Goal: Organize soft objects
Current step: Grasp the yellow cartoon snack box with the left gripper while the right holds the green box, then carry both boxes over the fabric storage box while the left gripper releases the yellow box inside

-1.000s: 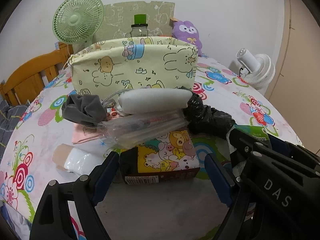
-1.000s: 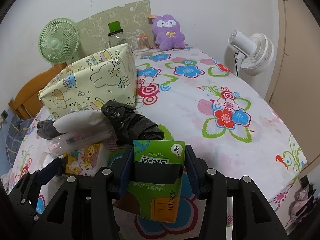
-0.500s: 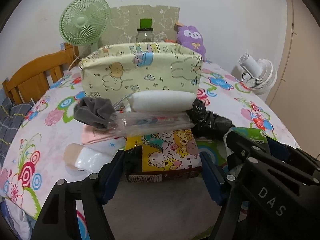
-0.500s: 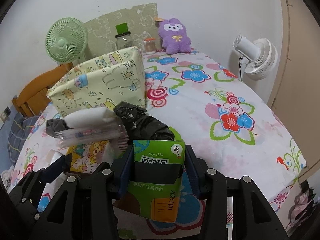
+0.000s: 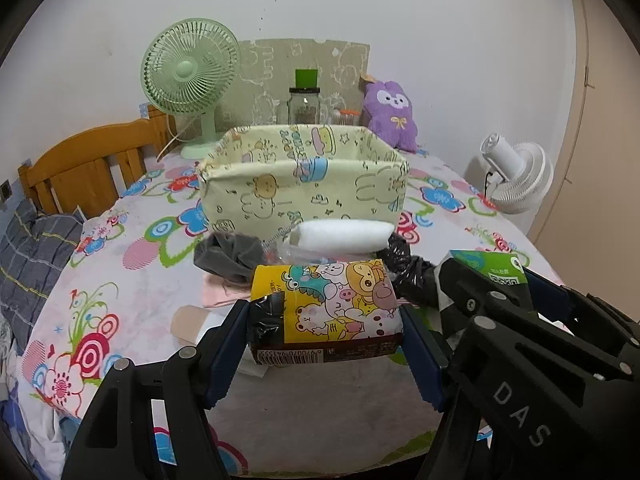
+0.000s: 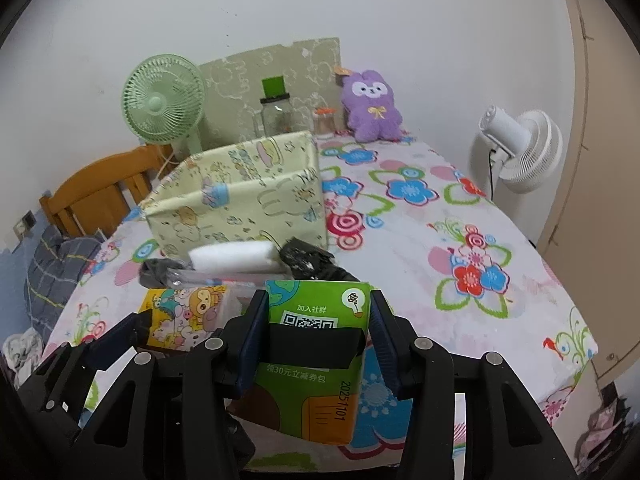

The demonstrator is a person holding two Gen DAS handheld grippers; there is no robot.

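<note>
Packs first: I count two in my grippers, one apiece. My left gripper (image 5: 326, 344) is clamped on the yellow cartoon tissue pack (image 5: 326, 312), blue pads pressed against both its short ends, and the pack sits clear above the flowered tablecloth (image 5: 132, 280). Its jaws have just been closing, with that pack between them. My right gripper (image 6: 318, 344) is clenched on the green tissue pack (image 6: 316, 360), pads squeezing its sides (a black band runs across its middle, below a QR code).

On the cloth beyond them lies the loose pile, just in front of the one fabric storage box (image 5: 304, 184), pale yellow with cartoon animals, open on top. In the pile I count one white foam roll (image 5: 340, 236), one grey cloth (image 5: 228, 256), one crumpled black plastic bag (image 5: 408, 276), one clear plastic sleeve (image 6: 208, 278) and one pink cloth (image 5: 220, 294) flat beneath. A beige pad (image 5: 188, 322) lies to the left of the yellow pack.

Farther back: two fans, one green desk fan (image 5: 192, 76) and one white fan (image 5: 516, 176) off the table's right edge, one purple plush toy (image 5: 390, 116), and one glass jar (image 5: 304, 106) with a black lid.
</note>
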